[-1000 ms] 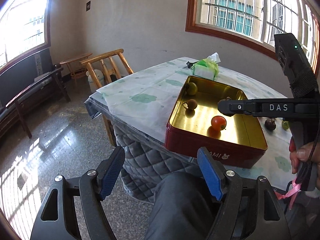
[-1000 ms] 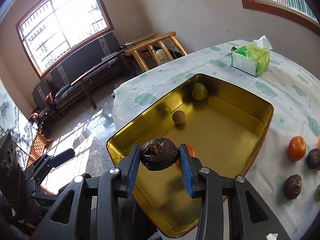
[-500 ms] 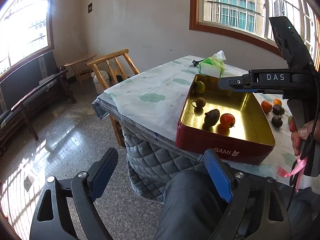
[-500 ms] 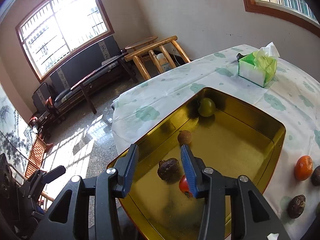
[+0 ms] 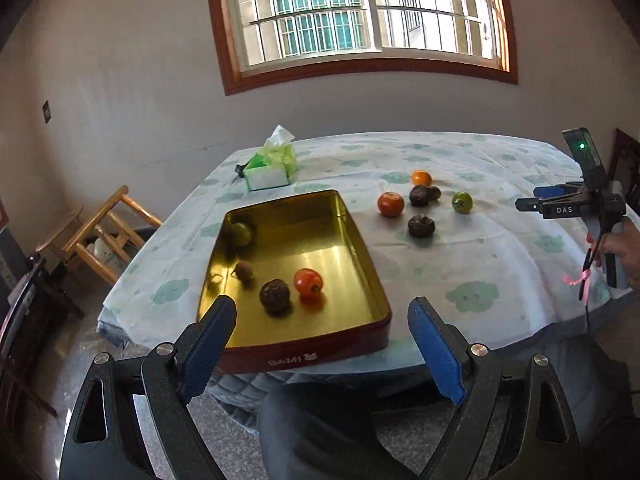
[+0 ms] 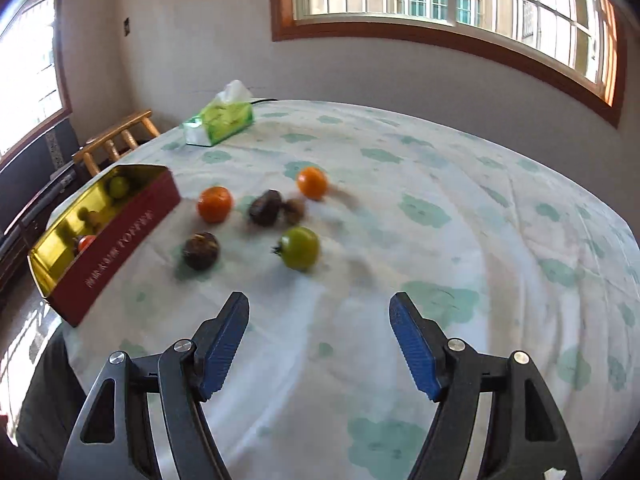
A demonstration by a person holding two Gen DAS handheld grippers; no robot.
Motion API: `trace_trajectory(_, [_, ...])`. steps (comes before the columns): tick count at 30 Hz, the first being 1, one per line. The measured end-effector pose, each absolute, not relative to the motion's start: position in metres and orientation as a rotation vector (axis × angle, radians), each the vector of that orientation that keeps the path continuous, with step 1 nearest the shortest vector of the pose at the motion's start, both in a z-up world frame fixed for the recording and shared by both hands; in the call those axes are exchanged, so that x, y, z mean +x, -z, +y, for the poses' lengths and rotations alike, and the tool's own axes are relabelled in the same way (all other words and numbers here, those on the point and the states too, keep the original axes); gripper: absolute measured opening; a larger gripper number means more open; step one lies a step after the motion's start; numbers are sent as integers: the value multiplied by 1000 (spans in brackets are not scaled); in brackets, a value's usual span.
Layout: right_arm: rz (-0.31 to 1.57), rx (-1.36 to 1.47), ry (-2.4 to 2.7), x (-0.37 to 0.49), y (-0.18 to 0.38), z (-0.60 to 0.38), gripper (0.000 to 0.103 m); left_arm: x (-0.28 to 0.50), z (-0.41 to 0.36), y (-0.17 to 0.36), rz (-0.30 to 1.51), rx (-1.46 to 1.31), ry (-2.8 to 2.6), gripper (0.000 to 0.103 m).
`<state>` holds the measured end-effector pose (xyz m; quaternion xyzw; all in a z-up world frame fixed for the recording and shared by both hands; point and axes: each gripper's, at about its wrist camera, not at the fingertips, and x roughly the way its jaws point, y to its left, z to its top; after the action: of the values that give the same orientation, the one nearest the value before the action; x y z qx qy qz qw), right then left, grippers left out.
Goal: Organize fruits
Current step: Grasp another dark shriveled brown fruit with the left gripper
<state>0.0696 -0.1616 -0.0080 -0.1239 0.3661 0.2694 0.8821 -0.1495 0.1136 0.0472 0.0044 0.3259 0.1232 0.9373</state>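
Note:
A red tin with a gold inside (image 5: 360, 240) (image 6: 120, 224) sits at the table's left edge. It holds a dark wrinkled fruit (image 5: 274, 295), a red tomato (image 5: 308, 282), a small brown fruit (image 5: 244, 270) and a green fruit (image 5: 241, 233). Loose on the cloth lie two orange fruits (image 6: 215, 204) (image 6: 312, 182), dark fruits (image 6: 201, 250) (image 6: 265, 207) and a green tomato (image 6: 299, 248). My left gripper (image 5: 322, 340) is open and empty, in front of the tin. My right gripper (image 6: 320, 340) is open and empty, above the cloth short of the green tomato; it also shows in the left wrist view (image 5: 560, 204).
A green tissue box (image 5: 270, 164) (image 6: 219, 122) stands at the table's far left. A wooden chair (image 5: 108, 236) stands beyond the table's left side. The table carries a white cloth with green blotches (image 6: 440, 216). My knees are below the near edge.
My right gripper let the dark wrinkled fruit go into the tin, then swung right over the loose fruits. My left gripper turned right to face the tin and table.

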Motion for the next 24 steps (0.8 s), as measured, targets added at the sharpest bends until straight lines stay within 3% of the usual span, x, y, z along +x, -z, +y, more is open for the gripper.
trace_trajectory(7, [840, -63, -457, 102, 40, -241, 70, -53, 89, -59, 773, -65, -57, 88])
trace_trajectory(13, [822, -53, -529, 97, 37, -236, 74, 30, 66, -39, 862, -47, -33, 88])
trace_trajectory(24, [764, -34, -604, 86, 30, -237, 77, 113, 67, 33, 1027, -21, -181, 70])
